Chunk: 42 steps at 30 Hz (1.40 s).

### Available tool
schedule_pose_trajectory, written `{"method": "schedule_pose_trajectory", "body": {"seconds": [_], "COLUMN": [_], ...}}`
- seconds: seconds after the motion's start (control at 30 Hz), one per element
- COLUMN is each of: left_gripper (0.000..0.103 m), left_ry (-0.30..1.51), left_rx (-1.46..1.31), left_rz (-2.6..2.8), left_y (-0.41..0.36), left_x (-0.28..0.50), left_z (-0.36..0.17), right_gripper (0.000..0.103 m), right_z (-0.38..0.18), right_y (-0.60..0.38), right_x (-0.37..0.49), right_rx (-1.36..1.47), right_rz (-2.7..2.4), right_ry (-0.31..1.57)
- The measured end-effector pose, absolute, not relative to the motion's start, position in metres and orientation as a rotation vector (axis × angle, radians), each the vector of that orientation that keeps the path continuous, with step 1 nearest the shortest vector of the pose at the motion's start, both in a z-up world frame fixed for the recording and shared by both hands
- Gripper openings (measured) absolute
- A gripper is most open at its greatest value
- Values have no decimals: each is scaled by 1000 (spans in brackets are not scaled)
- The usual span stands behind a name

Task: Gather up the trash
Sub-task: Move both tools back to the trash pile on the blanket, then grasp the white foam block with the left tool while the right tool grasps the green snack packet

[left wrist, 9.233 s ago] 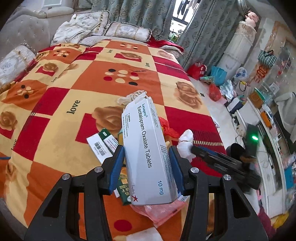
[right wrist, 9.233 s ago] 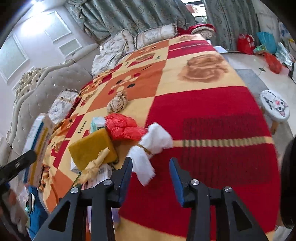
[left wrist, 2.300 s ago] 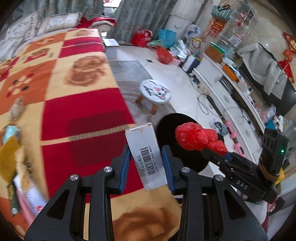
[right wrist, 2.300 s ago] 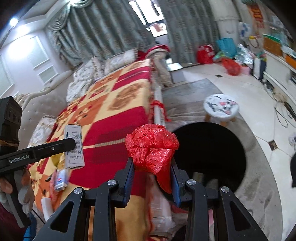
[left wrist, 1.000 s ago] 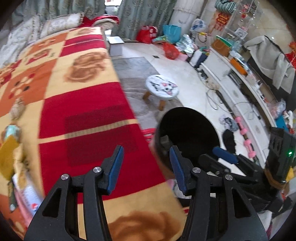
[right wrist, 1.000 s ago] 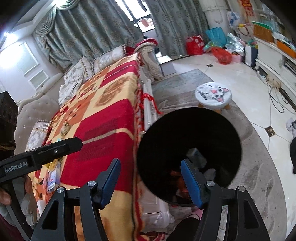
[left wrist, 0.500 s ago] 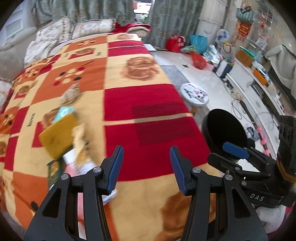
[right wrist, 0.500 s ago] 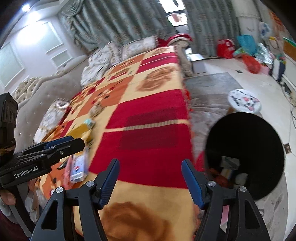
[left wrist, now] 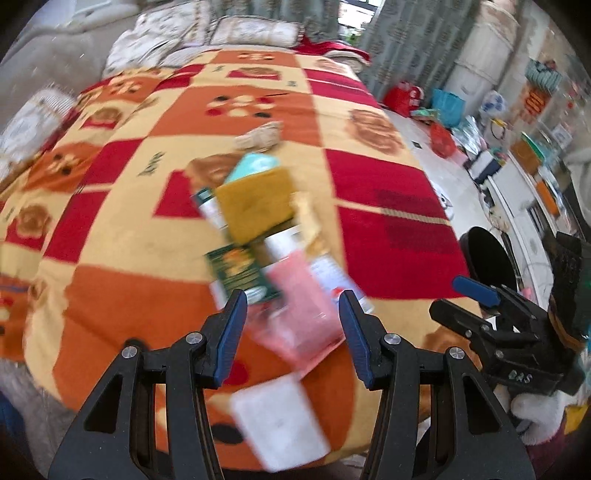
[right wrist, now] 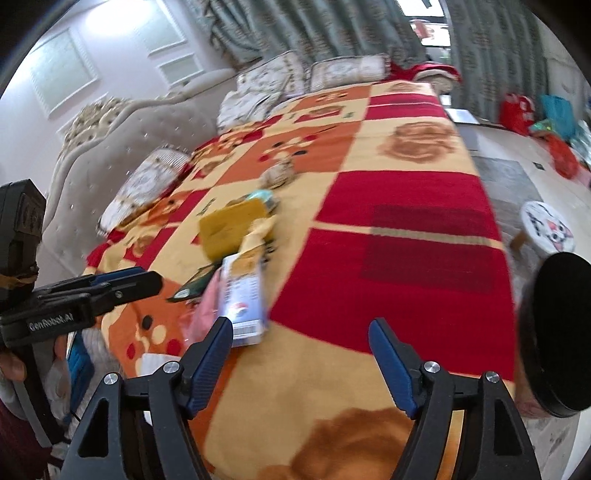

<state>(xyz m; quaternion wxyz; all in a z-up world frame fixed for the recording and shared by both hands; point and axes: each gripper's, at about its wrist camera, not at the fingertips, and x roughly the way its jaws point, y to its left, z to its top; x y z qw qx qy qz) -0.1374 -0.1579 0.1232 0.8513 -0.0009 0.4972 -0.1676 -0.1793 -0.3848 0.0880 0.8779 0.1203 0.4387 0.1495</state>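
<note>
Where the checked red, orange and cream blanket (left wrist: 369,192) covers the bed (right wrist: 122,147), it fills most of both views, with patterned pillows (right wrist: 273,81) against the padded grey headboard and grey-green curtains (right wrist: 332,33) behind. Off the bed's right edge stands the black trash bin (right wrist: 565,339), its round mouth partly cut off in the right wrist view and seen smaller, past the right hand-held gripper, in the left wrist view; a small white stool (right wrist: 548,229) with a cat face stands on the floor beyond it.

Near the middle of the blanket lies the blurred pile of trash: a mustard-yellow pad (left wrist: 255,210) with a pale teal packet (left wrist: 255,166) just behind it, a dark green printed carton (left wrist: 240,273), a pink plastic bag (left wrist: 299,314), a white and blue box (right wrist: 243,299), and a crumpled beige wad (left wrist: 262,136) lying apart farther up the bed. A white sheet (left wrist: 280,421) lies nearest the bed's foot.

The left hand-held gripper (left wrist: 291,325) hangs over the pink bag and green carton with its jaws apart and nothing between them. The right hand-held gripper (right wrist: 301,354) has just been opening its jaws; they stand wide over bare blanket, gripping nothing, the white and blue box just beyond its left finger.
</note>
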Motion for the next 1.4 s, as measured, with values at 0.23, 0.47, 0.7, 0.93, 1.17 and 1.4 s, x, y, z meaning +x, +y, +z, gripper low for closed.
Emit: {"method": "schedule_pose_trajectory", "body": {"seconds": [0.23, 0.47, 0.7, 0.93, 1.17, 1.4], "left_gripper": [50, 51, 71, 69, 33, 33], "left_ry": [1127, 1157, 1120, 1188, 1151, 1098], "left_rx": [-38, 34, -15, -100, -71, -113], "left_rz": [-331, -300, -280, -359, -438, -298], "left_y": [-120, -142, -150, -155, -135, -68], "left_x": [-172, -206, -200, -184, -182, -165], "left_z": [98, 61, 42, 29, 59, 78], "right_gripper": [75, 77, 81, 81, 81, 81], "right_z": [79, 71, 65, 70, 79, 88], "right_y": [-351, -352, -344, -340, -318, -269], "right_x": [-169, -160, -152, -142, -134, -119], "right_rx": [196, 204, 165, 166, 156, 105], "right_rz": [368, 358, 355, 370, 449, 556], "right_ry": [949, 977, 999, 993, 980, 975]}}
